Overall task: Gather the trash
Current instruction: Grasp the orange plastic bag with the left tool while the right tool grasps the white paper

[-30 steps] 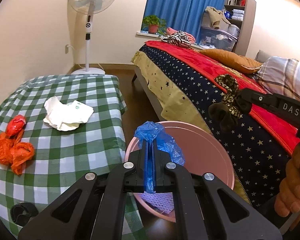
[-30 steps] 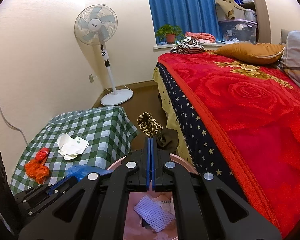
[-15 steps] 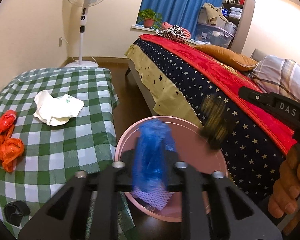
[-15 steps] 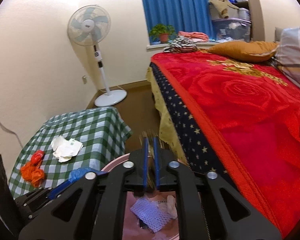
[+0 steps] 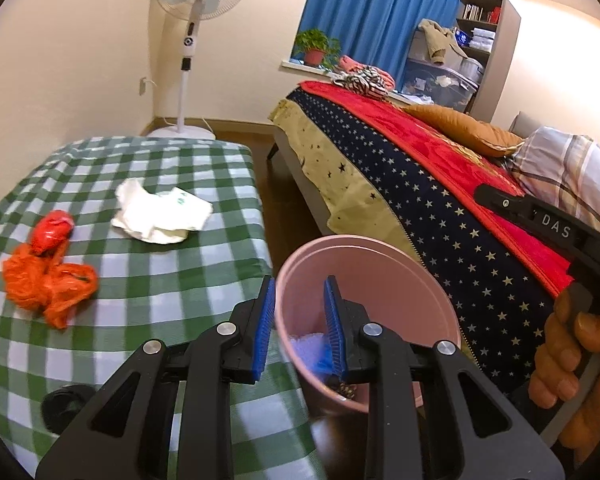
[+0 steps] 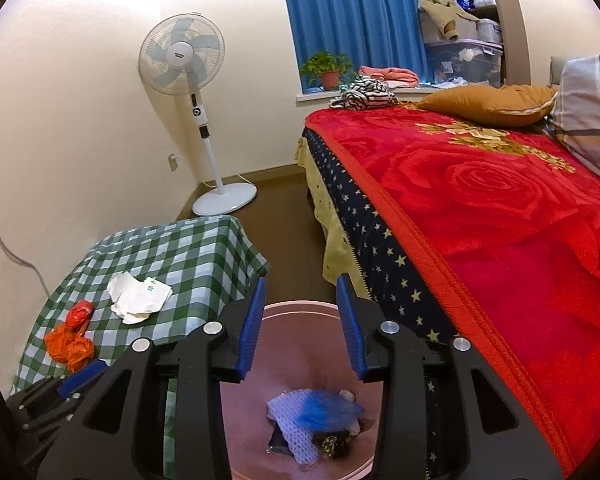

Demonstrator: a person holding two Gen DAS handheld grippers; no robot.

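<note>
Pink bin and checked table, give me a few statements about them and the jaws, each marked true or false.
1. The blue plastic bag lies inside the pink bin. True.
2. The orange bag is in the bin. False: it lies on the checked table.
3. The left gripper grips the white crumpled paper. False: nothing is between its jaws; the paper lies on the table.
4. The right gripper hangs over the bin, jaws opening, with nothing in them. True.
</note>
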